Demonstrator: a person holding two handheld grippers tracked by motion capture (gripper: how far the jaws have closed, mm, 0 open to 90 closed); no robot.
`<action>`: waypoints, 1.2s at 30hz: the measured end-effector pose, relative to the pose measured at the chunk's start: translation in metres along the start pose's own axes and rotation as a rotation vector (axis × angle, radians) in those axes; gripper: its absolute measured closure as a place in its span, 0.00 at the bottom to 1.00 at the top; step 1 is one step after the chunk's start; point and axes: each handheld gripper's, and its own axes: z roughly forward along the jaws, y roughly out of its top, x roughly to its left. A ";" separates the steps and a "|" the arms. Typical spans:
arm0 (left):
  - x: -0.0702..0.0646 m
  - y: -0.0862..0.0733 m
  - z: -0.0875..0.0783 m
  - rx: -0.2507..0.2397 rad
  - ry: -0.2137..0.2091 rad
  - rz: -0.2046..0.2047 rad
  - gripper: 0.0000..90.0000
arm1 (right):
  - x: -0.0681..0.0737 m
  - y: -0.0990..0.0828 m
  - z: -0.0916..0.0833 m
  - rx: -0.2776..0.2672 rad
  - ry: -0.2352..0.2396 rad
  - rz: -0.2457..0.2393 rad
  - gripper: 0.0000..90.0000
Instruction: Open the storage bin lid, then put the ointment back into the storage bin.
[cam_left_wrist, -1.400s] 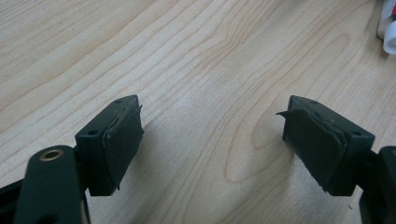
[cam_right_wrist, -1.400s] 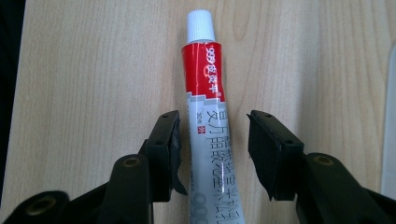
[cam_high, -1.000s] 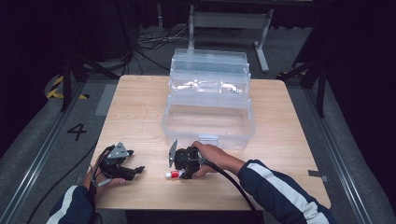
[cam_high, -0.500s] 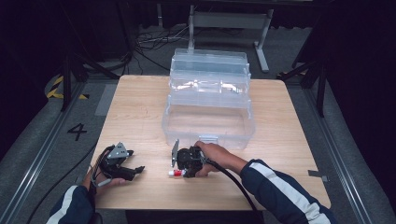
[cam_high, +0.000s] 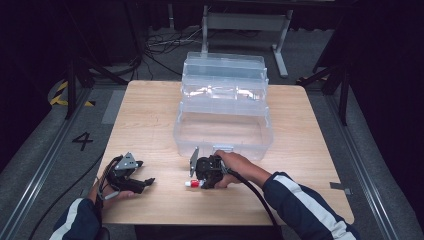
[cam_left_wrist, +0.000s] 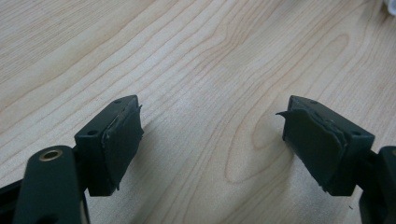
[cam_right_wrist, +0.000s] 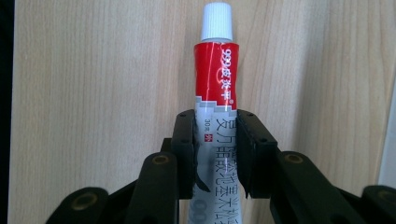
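A red and white tube with a white cap (cam_right_wrist: 217, 70) lies on the wooden table near its front edge, and its cap end (cam_high: 190, 184) pokes out to the left of my right gripper (cam_high: 199, 183). The jaws of the right gripper (cam_right_wrist: 215, 126) have just been closing, and their pads now press on both sides of the tube's grey lower body. My left gripper (cam_high: 145, 182) rests at the front left, held by a hand. In its own view the left gripper (cam_left_wrist: 210, 135) stands open over bare wood, with nothing between the pads.
A large clear plastic box with stepped tiers (cam_high: 222, 135) stands open in the middle of the table (cam_high: 150, 110), just beyond the right hand. Dark floor, cables and stand legs surround the table.
The right gripper has shifted slightly to the right with the tube between its jaws. The left gripper has not moved.
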 end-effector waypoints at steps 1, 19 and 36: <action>0.000 0.000 0.000 -0.001 0.001 -0.001 0.22 | 0.001 -0.002 -0.002 -0.003 0.000 -0.005 0.79; 0.001 0.001 0.000 0.000 -0.003 0.009 0.22 | -0.004 -0.049 -0.039 -0.062 -0.052 0.071 0.79; 0.001 0.000 0.000 -0.001 -0.002 0.006 0.22 | -0.007 -0.084 -0.059 -0.074 -0.089 0.140 0.79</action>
